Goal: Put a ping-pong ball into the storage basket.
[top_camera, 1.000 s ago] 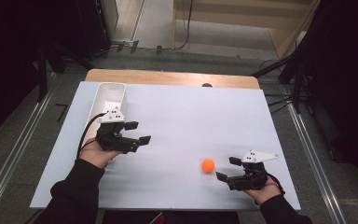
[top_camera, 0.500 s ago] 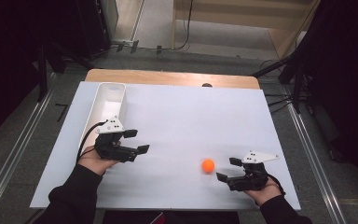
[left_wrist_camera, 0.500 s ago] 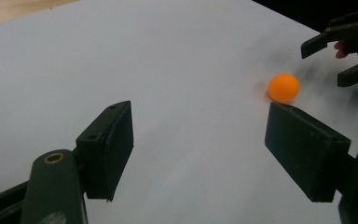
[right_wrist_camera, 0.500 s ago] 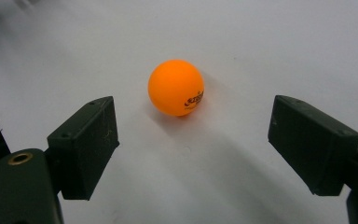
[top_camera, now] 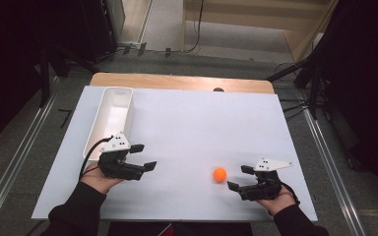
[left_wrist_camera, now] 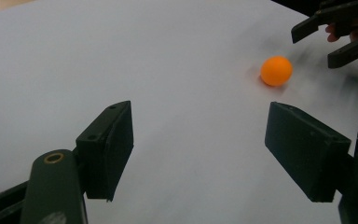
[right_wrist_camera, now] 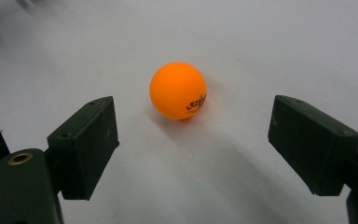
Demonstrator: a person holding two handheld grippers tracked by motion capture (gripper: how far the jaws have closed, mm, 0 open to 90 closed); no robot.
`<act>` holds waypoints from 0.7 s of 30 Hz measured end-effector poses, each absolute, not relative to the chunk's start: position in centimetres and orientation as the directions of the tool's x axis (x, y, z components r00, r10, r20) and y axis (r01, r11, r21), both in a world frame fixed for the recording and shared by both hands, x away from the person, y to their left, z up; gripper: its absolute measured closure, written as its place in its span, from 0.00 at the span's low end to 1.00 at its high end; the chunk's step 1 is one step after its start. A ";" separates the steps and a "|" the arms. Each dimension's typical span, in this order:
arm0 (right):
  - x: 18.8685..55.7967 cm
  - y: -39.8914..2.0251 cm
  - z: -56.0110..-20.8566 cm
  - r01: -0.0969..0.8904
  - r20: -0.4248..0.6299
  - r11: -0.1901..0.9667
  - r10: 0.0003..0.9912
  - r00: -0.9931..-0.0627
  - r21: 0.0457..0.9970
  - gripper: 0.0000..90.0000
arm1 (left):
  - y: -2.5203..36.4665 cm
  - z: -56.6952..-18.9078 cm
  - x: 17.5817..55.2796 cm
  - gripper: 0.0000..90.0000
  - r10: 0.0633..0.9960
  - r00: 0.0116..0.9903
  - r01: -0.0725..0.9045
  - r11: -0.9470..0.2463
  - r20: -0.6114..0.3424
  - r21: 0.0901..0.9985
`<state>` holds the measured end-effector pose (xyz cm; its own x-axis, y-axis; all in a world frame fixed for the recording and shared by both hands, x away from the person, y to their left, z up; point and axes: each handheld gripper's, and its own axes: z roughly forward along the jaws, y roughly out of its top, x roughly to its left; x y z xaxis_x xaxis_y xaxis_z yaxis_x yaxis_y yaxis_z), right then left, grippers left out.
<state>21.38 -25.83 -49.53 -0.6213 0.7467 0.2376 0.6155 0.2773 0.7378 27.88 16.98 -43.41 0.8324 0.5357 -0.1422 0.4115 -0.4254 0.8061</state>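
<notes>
1. Since the earlier frame, the left gripper (top_camera: 142,157) has drawn back toward the near edge, away from the white bin (top_camera: 109,118); the right gripper (top_camera: 239,178) has kept its place.
2. Both grippers stand with jaws apart and nothing between the pads.
3. An orange ping-pong ball (top_camera: 219,174) rests on the white table sheet (top_camera: 202,123), near right, just left of the right gripper's jaw tips.
4. Its dark printed logo shows in the right gripper view (right_wrist_camera: 177,90).
</notes>
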 end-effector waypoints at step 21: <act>21.4 -25.8 -49.4 0.613 0.239 0.274 0.745 -0.623 0.741 0.16 | 17.4 -45.8 26.4 0.27 0.458 0.876 0.383 -0.474 -0.149 0.793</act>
